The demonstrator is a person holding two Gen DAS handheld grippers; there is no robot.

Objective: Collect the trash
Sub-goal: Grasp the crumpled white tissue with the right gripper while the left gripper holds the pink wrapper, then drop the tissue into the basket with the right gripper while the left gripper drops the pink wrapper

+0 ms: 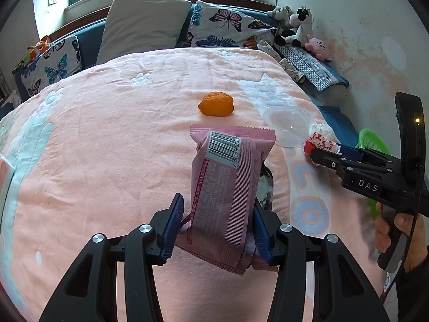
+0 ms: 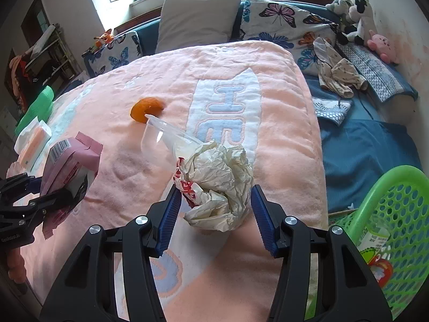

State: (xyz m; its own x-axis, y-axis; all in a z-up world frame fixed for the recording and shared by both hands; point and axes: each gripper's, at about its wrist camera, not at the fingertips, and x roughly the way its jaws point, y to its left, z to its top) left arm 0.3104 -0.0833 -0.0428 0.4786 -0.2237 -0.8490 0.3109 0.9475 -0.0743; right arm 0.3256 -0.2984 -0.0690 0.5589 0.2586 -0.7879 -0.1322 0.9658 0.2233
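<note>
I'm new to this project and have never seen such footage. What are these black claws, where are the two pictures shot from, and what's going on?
There is no robot here: a person holds a pair of hand-held tongs in each hand, with a camera on each looking along its fingers. One picture is from the left tongs, the other from the right tongs. Both look down on a bed with a pink blanket. The left tongs grip a pink snack wrapper. The right tongs are closed on a crumpled paper wrapper. An orange peel and a clear plastic cup lie on the blanket. A green basket sits at the right.
</note>
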